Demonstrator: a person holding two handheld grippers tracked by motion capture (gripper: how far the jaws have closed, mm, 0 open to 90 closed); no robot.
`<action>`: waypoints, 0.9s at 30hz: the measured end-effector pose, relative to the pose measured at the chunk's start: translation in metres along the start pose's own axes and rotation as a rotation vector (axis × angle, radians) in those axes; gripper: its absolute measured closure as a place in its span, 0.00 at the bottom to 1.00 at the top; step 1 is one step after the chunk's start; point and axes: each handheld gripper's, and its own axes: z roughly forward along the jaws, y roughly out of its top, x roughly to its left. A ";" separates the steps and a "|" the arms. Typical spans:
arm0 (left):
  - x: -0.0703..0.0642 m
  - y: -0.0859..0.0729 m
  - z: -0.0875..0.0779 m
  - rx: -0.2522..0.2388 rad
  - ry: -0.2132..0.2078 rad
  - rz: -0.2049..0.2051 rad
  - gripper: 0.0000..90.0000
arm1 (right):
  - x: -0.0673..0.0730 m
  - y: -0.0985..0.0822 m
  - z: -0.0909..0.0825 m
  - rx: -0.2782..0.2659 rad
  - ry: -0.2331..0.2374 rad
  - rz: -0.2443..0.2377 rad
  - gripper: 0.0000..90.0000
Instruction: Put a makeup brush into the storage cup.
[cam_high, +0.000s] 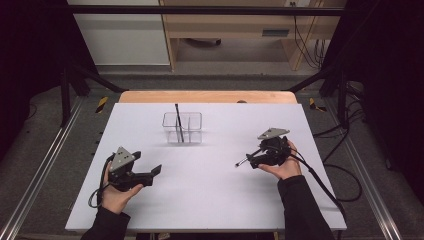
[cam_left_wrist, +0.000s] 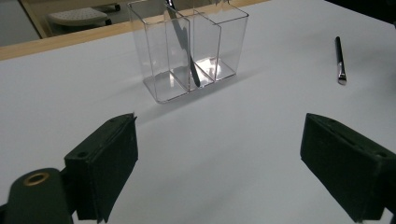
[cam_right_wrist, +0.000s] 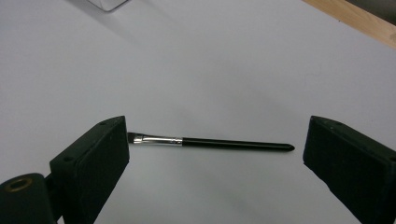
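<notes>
White table (cam_high: 210, 200); brush (cam_right_wrist: 210, 142) bristles plain between right gripper (cam_right_wrist: 215, 154) jaws.

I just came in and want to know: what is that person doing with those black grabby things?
A person holds a claw in each hand over a white table. The right claw is open around a small brush lying flat on the table, not gripping it. The left claw is open too, holding nothing, and points toward a clear divided box. Another brush stands leaning inside that box.
</notes>
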 end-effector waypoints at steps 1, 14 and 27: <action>0.000 0.000 -0.001 -0.002 0.002 0.002 0.12 | 0.000 0.000 0.001 0.006 0.000 -0.004 0.08; 0.001 0.001 -0.003 -0.010 0.007 0.002 0.12 | -0.002 -0.005 0.023 0.052 0.035 -0.040 0.09; 0.000 0.000 -0.002 -0.006 0.005 0.008 0.12 | -0.003 -0.007 0.037 0.081 0.051 -0.088 0.11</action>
